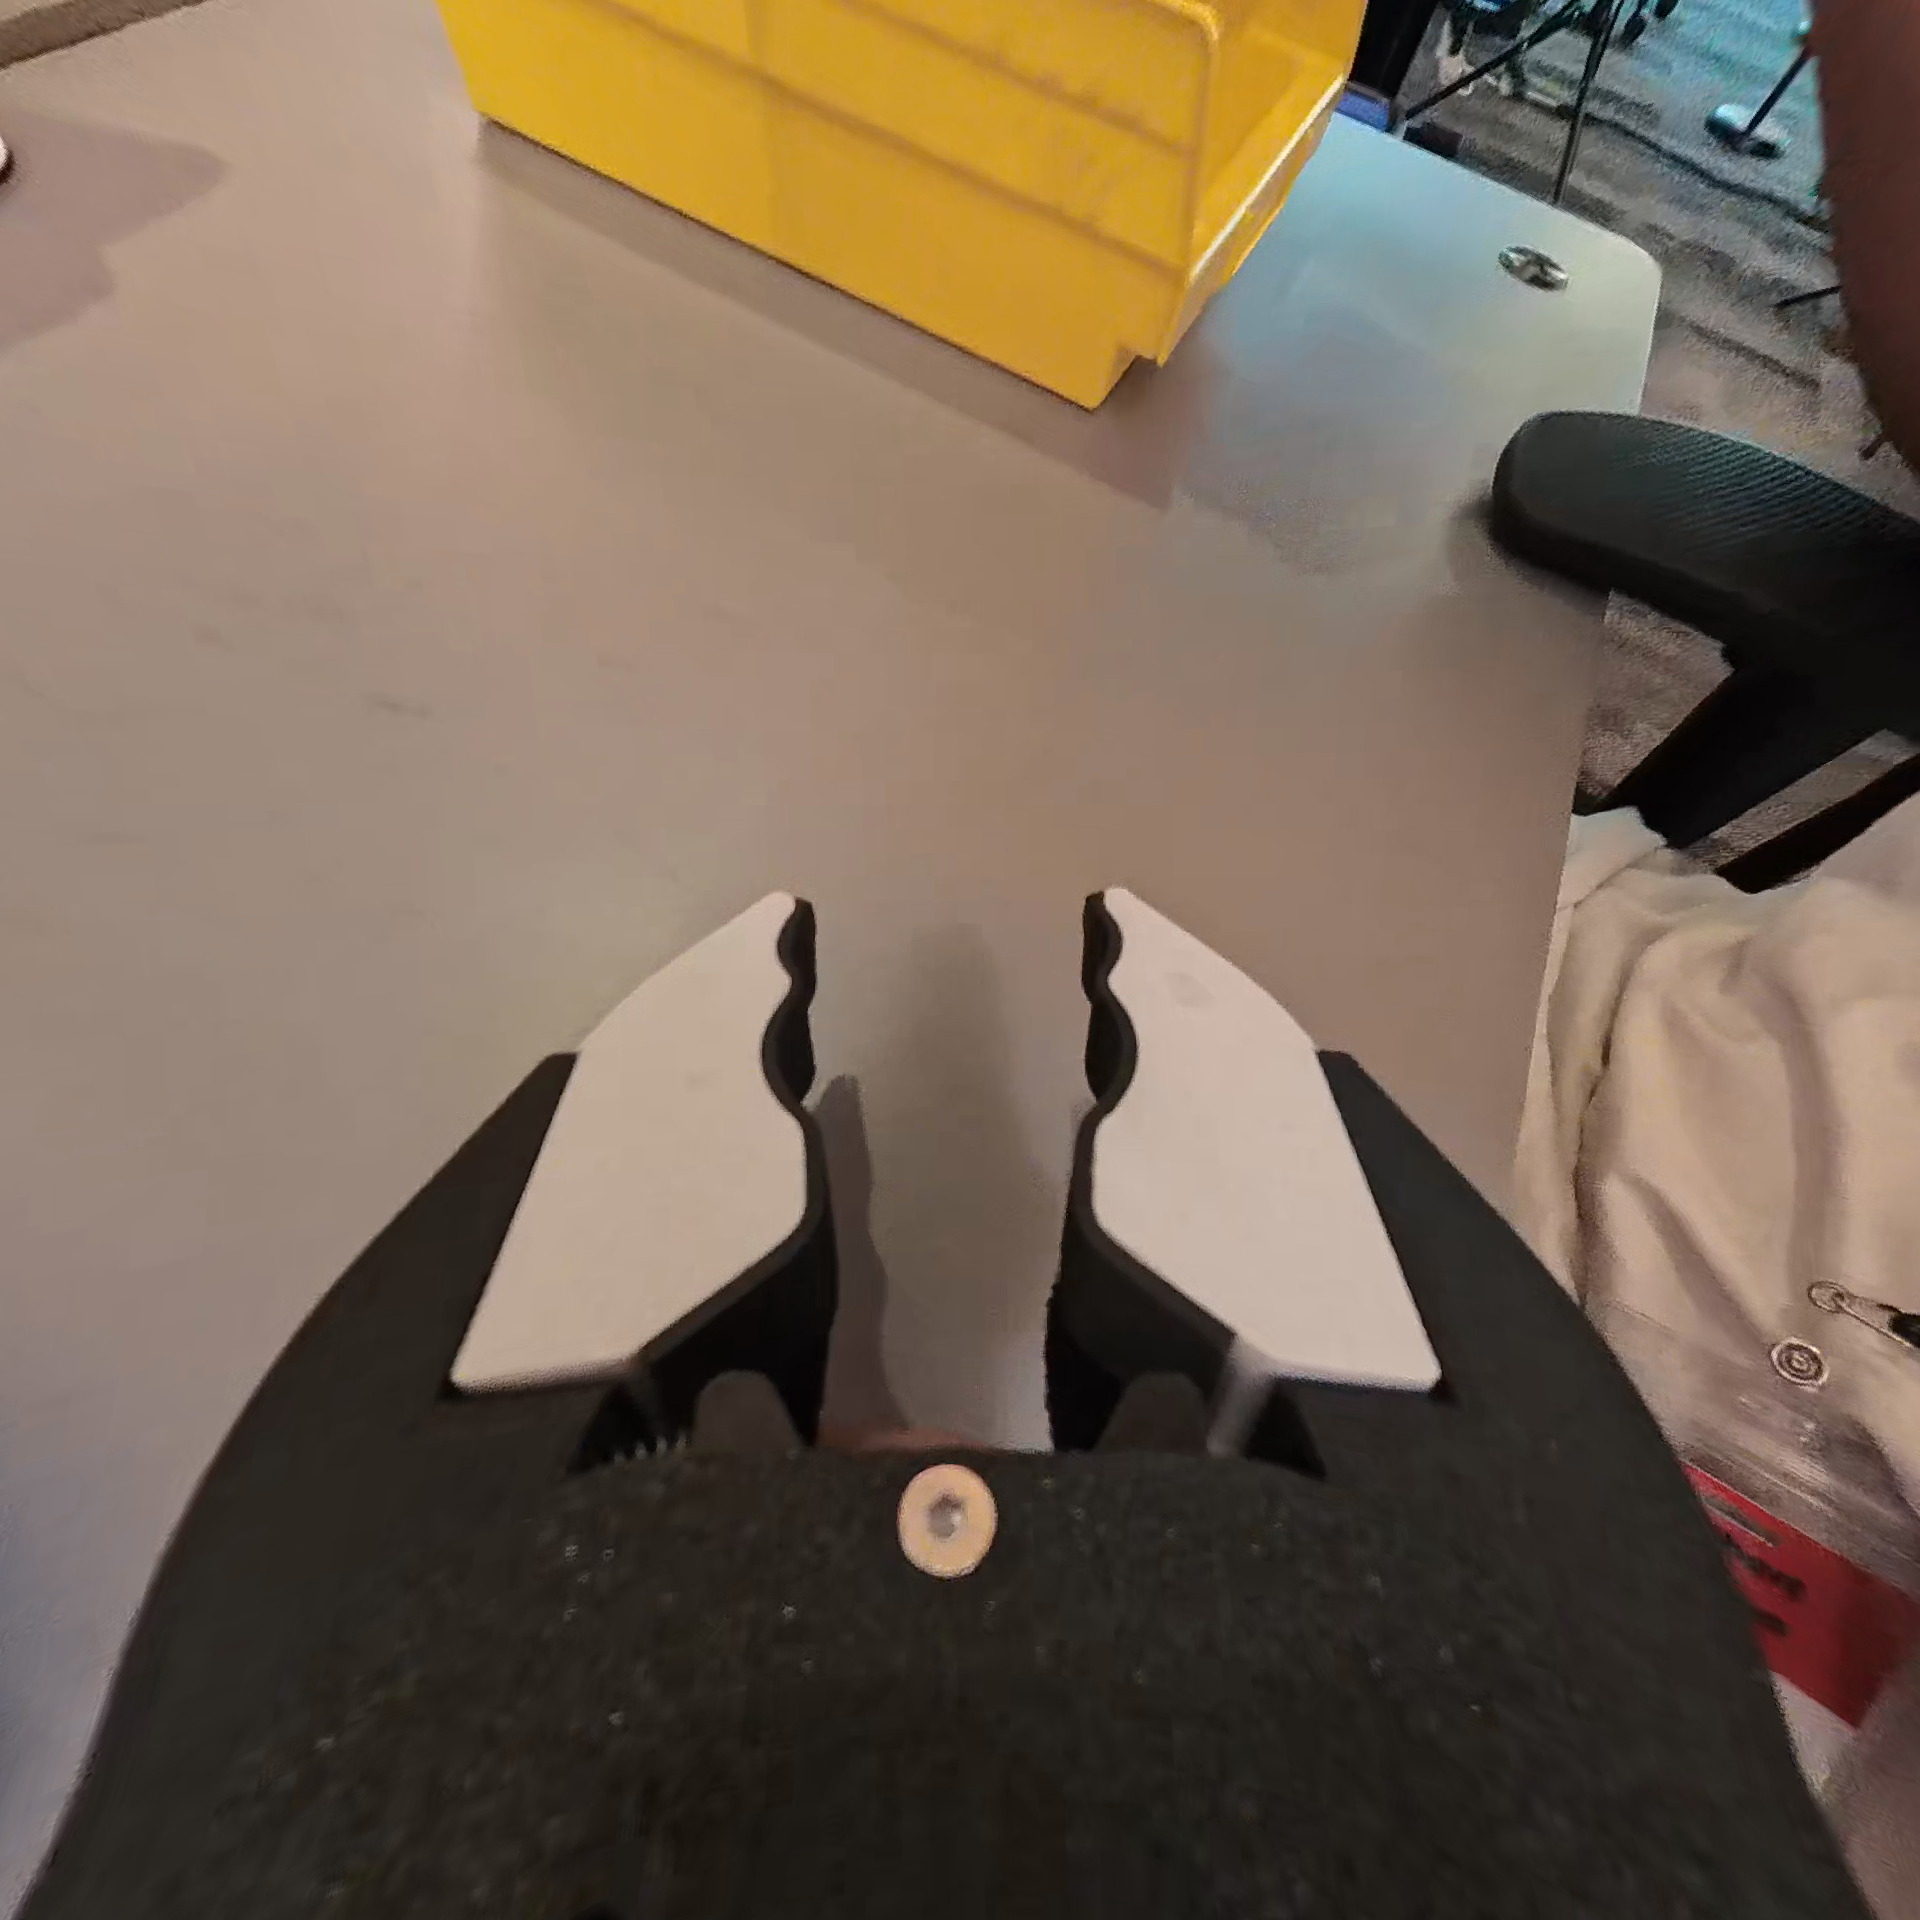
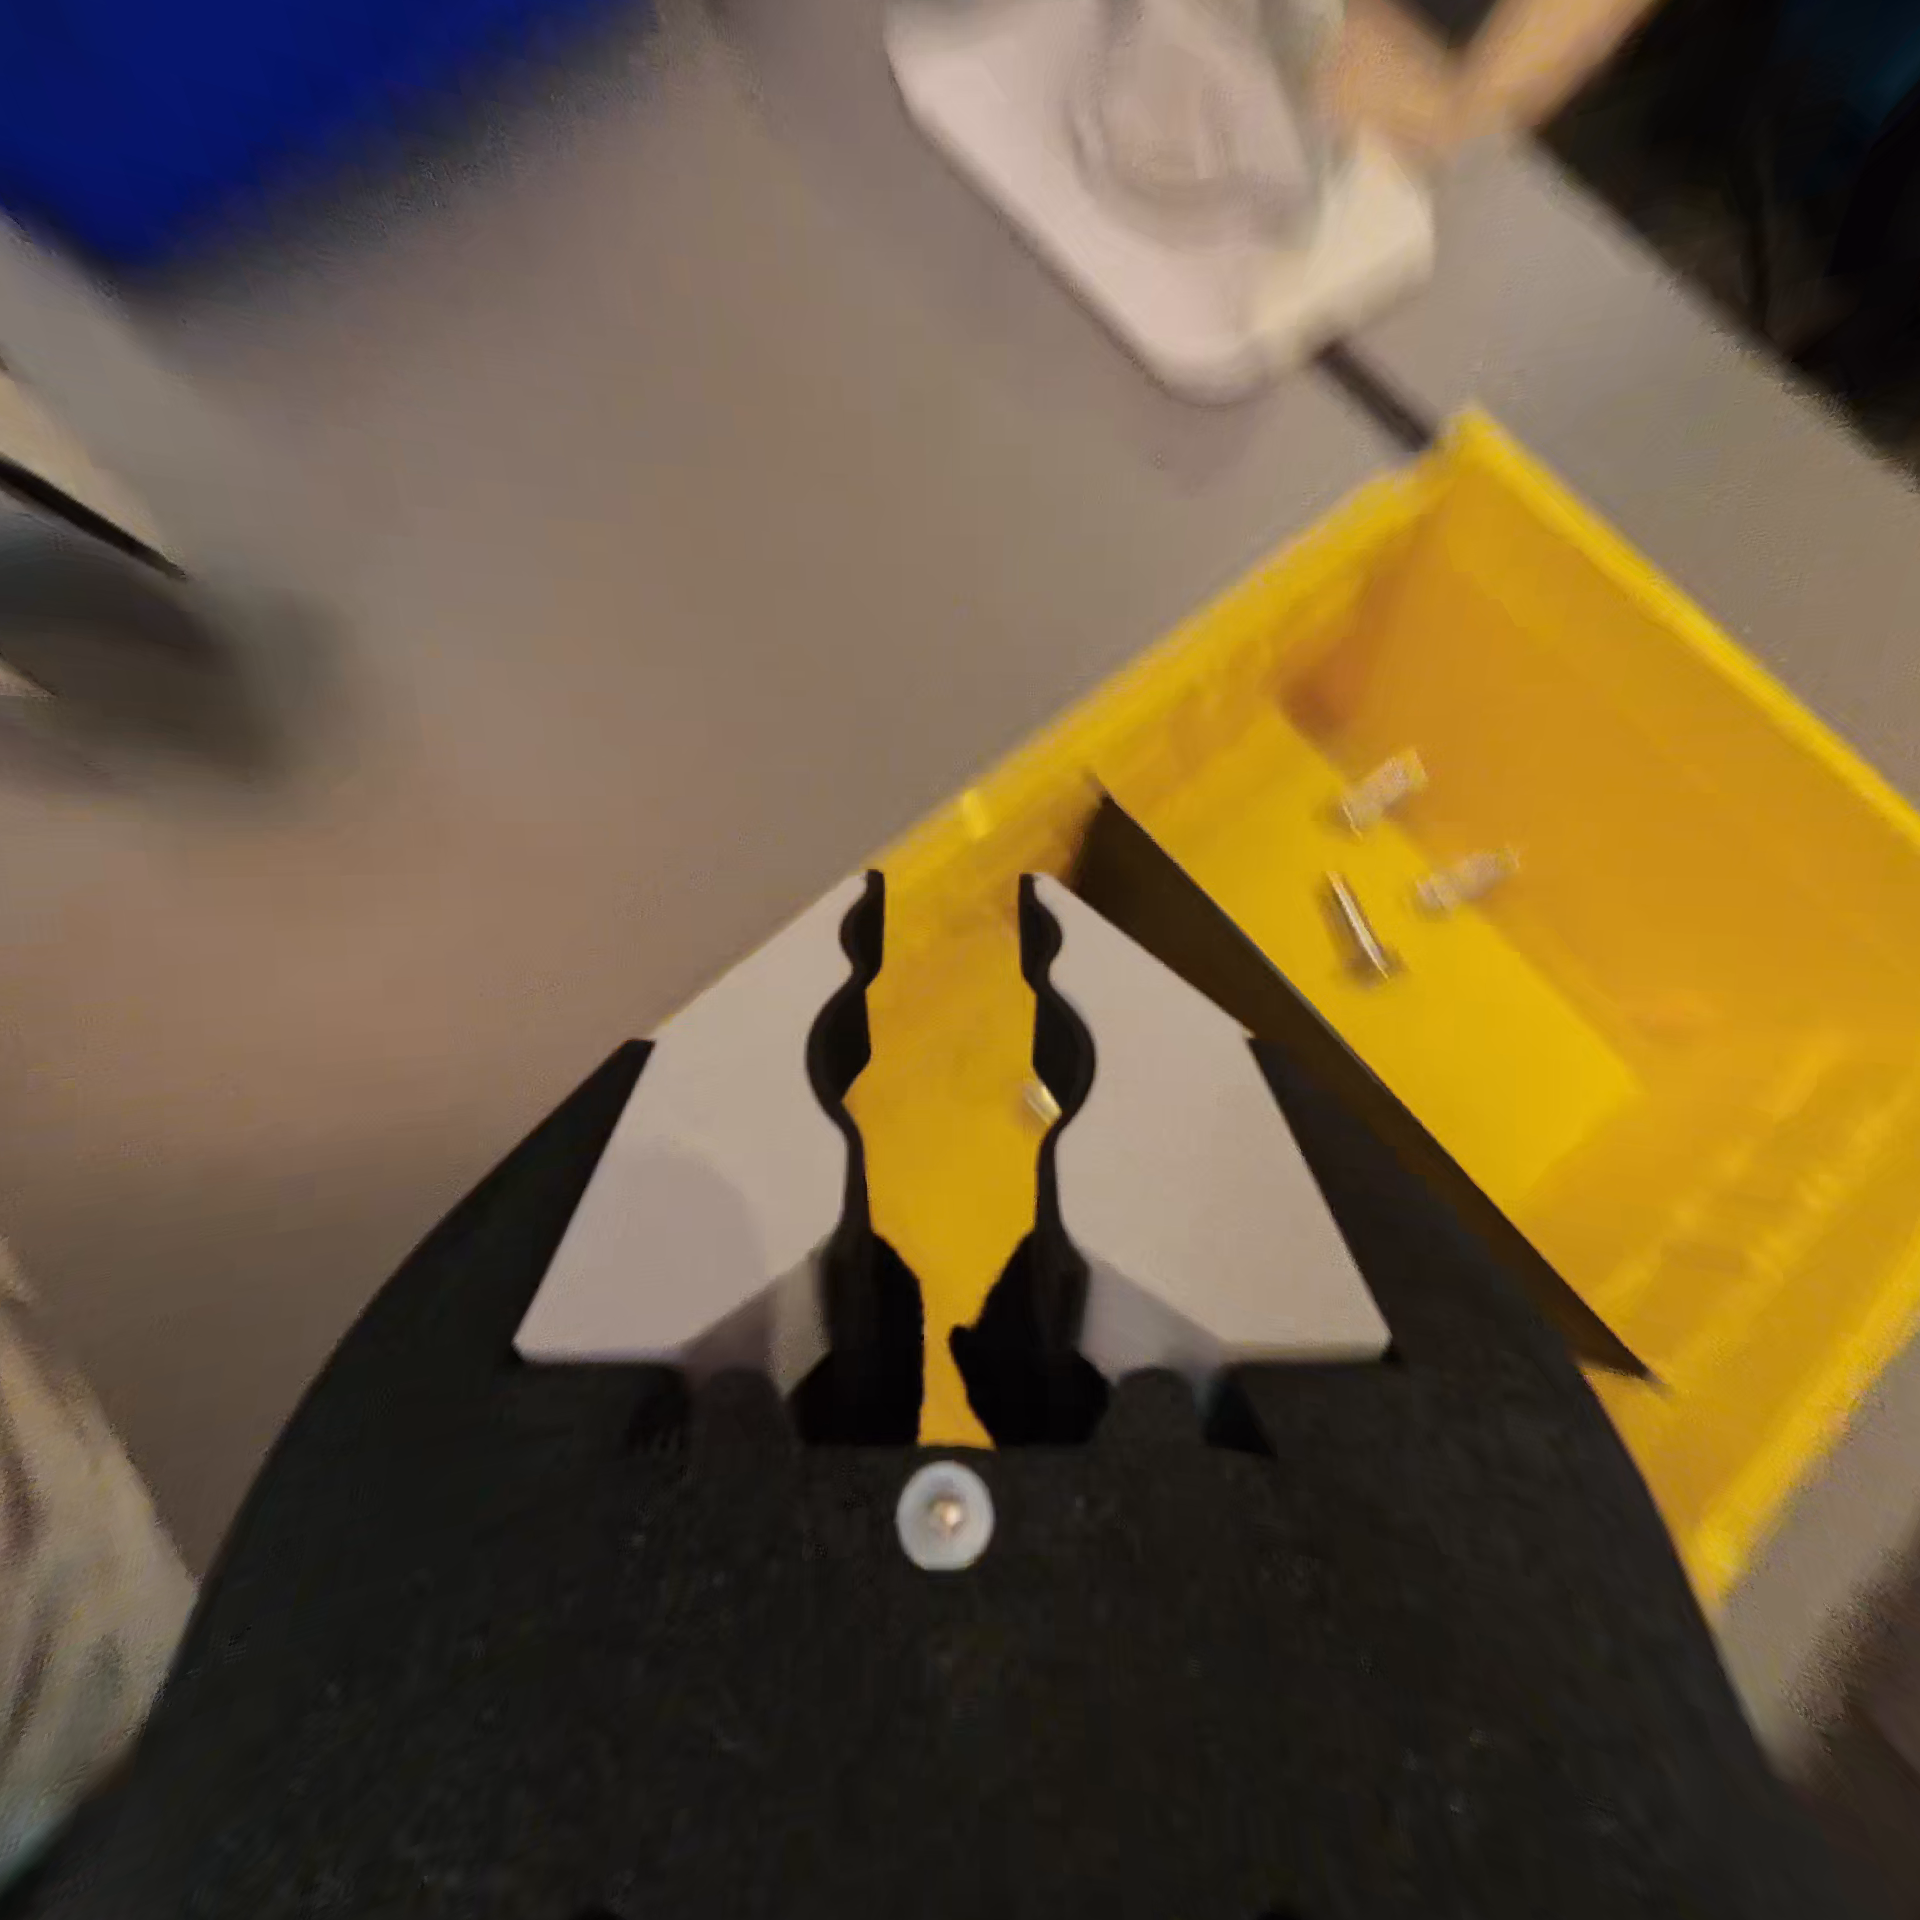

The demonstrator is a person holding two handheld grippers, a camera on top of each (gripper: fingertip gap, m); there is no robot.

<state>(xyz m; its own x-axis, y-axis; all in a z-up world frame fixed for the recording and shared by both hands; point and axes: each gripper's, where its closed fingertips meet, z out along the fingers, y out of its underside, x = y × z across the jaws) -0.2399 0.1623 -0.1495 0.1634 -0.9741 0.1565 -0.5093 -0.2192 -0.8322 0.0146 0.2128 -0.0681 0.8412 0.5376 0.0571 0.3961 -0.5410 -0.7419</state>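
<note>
My left gripper is open and empty, low over the bare grey table. A yellow plastic bin stands farther ahead of it. My right gripper is open and hovers above the near rim of the same yellow bin; nothing is between its pads, only the bin's yellow surface shows through the gap. Small silver metal pieces lie on the bin's floor, and another one shows beside the right finger. A dark flat panel crosses the bin next to that finger.
A white tray with a clear item lies at the table's far side, and a blue shape is at the upper left. A black chair armrest and a person's pale garment lie past the table's right edge.
</note>
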